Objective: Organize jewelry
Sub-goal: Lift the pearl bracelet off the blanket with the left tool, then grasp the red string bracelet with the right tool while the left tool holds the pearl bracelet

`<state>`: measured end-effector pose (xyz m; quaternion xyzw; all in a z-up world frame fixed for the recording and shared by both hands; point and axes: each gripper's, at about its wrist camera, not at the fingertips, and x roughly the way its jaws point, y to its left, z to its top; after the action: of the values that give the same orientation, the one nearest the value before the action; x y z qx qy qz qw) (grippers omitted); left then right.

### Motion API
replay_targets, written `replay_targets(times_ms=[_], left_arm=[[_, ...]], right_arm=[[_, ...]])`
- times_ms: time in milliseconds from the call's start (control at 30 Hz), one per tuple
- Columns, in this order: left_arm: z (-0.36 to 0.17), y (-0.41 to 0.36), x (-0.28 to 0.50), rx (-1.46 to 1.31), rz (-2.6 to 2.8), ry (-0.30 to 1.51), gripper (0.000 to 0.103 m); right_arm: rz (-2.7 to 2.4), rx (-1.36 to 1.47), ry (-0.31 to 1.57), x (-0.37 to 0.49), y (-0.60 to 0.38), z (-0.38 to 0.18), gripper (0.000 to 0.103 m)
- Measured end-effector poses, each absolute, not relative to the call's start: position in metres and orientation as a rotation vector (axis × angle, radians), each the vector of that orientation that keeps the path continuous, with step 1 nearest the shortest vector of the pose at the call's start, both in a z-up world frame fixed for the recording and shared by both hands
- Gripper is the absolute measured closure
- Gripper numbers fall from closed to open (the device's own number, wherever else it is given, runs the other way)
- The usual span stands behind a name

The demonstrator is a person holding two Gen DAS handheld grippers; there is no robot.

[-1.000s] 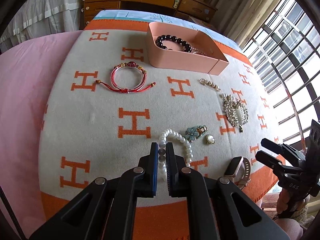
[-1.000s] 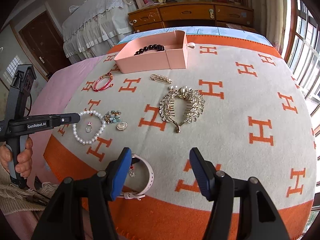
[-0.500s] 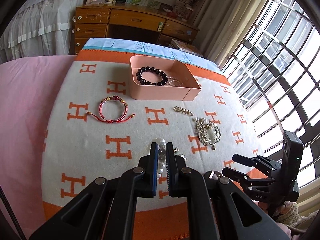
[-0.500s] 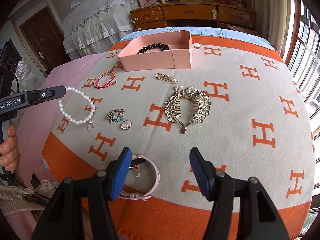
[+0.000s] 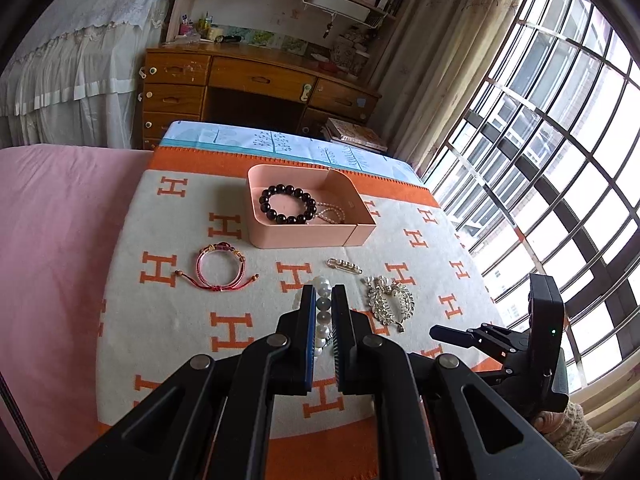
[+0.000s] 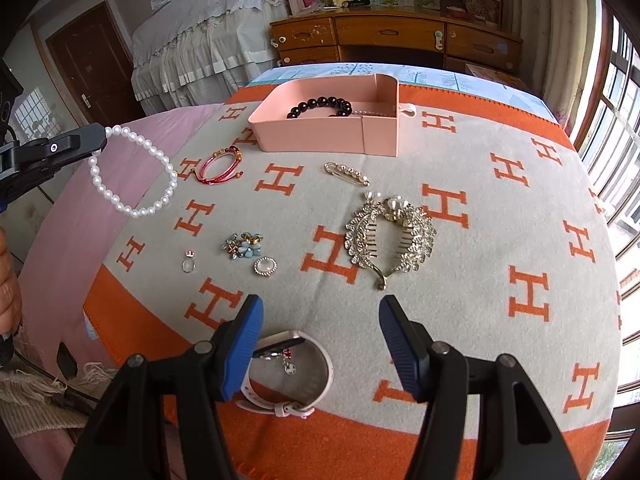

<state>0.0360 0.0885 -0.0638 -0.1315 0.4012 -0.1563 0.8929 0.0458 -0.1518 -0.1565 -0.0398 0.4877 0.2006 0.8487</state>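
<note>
Left gripper (image 5: 323,312) clamped on pearl bracelet (image 6: 134,172), loop hanging downward, right gripper (image 6: 320,332) wide, empty

Large orange letters "H" repeat across the blanket (image 6: 472,160), all round the pink box (image 6: 320,136); no other text can be read.

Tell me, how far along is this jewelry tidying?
Early on. The pink box already holds a dark bead bracelet. The left gripper holds a pearl bracelet in the air. The red cord bracelet, hair comb, pin, watch and small charms lie on the blanket.
</note>
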Motion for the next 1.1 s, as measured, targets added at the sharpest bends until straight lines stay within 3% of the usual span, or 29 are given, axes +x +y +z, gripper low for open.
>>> replay_targets(times_ms=[400,600,733,1033,1100], left_arm=[[-0.069,0.115,0.041,-0.251,-0.165,0.81,0.098],[-0.08,0.131,0.047,-0.266,-0.113,0.814,0.098],[-0.086,0.138,0.05,-0.285,-0.11,0.823,0.098],[-0.091,0.152,0.053,-0.311,-0.119,0.819,0.098],[-0.091,0.154,0.054,-0.313,-0.12,0.819,0.098]], right_arm=[[0.514,-0.161,1.055,0.106,-0.069,-0.147,0.043],[0.543,-0.106,1.134,0.15,-0.029,-0.156,0.054],[0.544,-0.068,1.202,0.177,-0.006,-0.17,0.068],[0.467,-0.095,1.296,0.205,0.025,-0.205,0.079],[0.462,-0.11,1.298,0.207,0.029,-0.208,0.086]])
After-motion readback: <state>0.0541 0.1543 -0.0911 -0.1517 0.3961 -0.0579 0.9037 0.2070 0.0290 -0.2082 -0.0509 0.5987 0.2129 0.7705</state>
